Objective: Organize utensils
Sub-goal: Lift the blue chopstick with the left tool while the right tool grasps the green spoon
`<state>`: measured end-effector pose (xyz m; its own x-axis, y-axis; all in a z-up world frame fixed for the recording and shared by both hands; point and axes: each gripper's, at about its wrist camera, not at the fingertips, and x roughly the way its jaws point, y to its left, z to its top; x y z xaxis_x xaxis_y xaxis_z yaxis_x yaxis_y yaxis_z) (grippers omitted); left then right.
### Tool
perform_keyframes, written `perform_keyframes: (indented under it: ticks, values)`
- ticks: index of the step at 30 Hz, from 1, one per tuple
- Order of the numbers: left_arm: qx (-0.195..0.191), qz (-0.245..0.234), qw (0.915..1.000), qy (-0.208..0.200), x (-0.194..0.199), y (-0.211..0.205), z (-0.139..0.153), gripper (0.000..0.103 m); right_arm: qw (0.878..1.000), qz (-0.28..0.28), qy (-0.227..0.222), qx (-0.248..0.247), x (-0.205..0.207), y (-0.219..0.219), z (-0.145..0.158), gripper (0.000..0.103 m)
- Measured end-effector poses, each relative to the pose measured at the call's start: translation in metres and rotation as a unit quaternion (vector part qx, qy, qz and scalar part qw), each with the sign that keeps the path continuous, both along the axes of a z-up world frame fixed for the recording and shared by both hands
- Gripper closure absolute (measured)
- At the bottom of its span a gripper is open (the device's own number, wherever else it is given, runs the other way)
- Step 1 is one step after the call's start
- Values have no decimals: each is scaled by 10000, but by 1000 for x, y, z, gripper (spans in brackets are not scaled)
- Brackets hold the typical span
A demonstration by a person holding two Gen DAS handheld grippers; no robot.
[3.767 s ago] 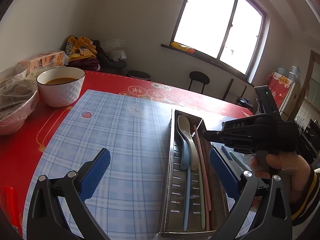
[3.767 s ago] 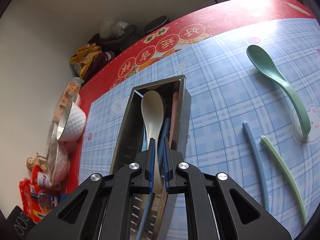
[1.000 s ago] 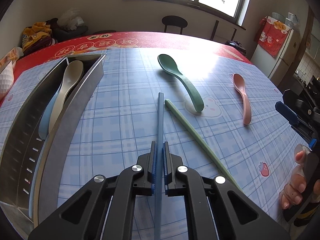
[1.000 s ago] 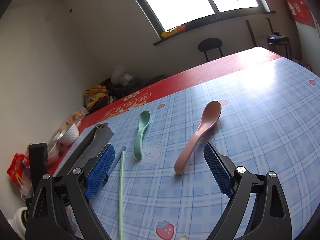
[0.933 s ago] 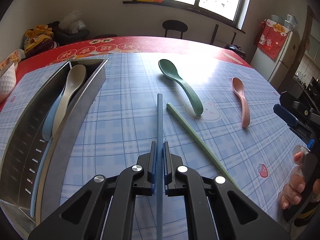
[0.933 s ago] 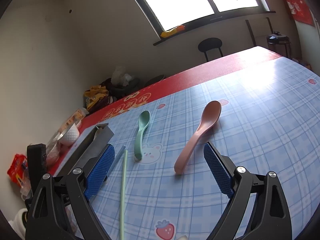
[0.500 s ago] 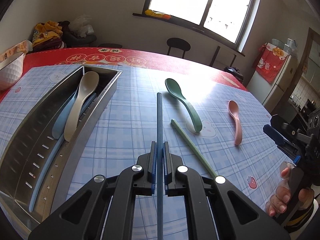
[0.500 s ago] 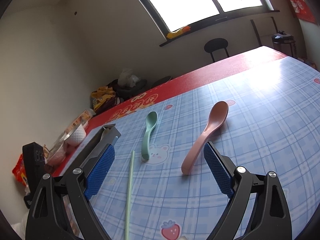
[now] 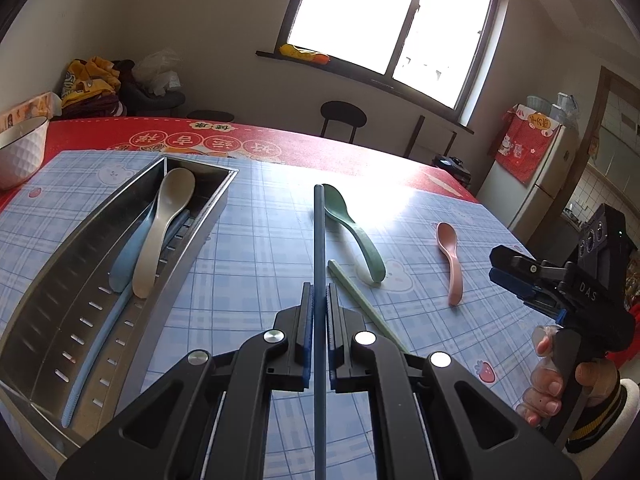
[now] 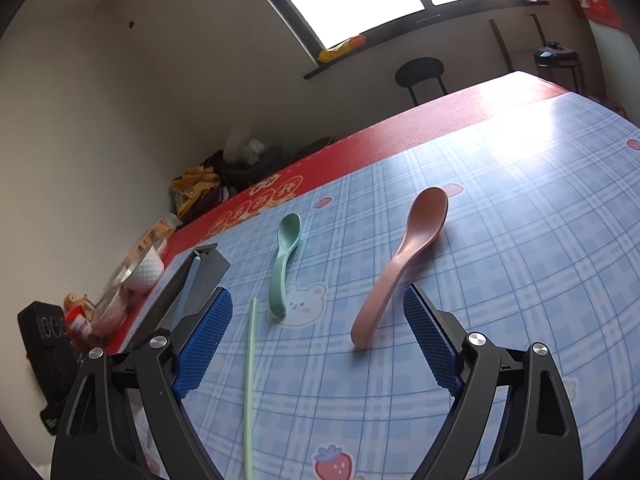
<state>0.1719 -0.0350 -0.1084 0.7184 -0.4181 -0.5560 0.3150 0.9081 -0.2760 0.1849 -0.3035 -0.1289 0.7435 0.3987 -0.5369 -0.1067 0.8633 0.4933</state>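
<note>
My left gripper (image 9: 319, 308) is shut on a blue chopstick (image 9: 319, 248), which sticks out forward above the table. To its left the steel utensil tray (image 9: 60, 292) holds a beige spoon (image 9: 160, 224), a blue spoon and a blue chopstick. A green chopstick (image 9: 360, 304) (image 10: 250, 376), a green spoon (image 9: 352, 228) (image 10: 282, 260) and a pink spoon (image 9: 450, 258) (image 10: 404, 252) lie on the blue checked mat. My right gripper (image 10: 318, 344) stands open over the mat, with the pink spoon's handle end just ahead of its fingers.
A white bowl (image 9: 18, 148) (image 10: 146, 270) stands on the red tablecloth beyond the tray's left side, with packets and a covered bowl behind it. A person's hand (image 9: 560, 384) holds the right gripper at the table's right edge. A stool (image 9: 343, 114) stands beyond the far edge.
The left gripper has lifted the blue chopstick off the mat and tilted up, so the tray and window show more. The right gripper stays open with little movement.
</note>
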Motion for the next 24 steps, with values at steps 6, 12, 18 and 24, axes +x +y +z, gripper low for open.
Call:
perform_keyframes:
  ticks: [6, 12, 18, 24]
  values:
    - [-230, 117, 9997, 23, 2, 12, 4, 97, 9965, 500, 482, -460, 47, 38, 11, 28]
    - [-257, 289, 9992, 25, 4, 17, 4, 97, 9933, 521, 1006, -247, 97, 62, -6, 49]
    - [-143, 290, 9995, 41, 4, 13, 3, 97, 9910, 514, 1219, -186, 120, 79, -19, 50]
    - [-115, 340, 9993, 59, 6, 14, 2, 97, 9894, 407, 1335, -396, 134, 90, -26, 61]
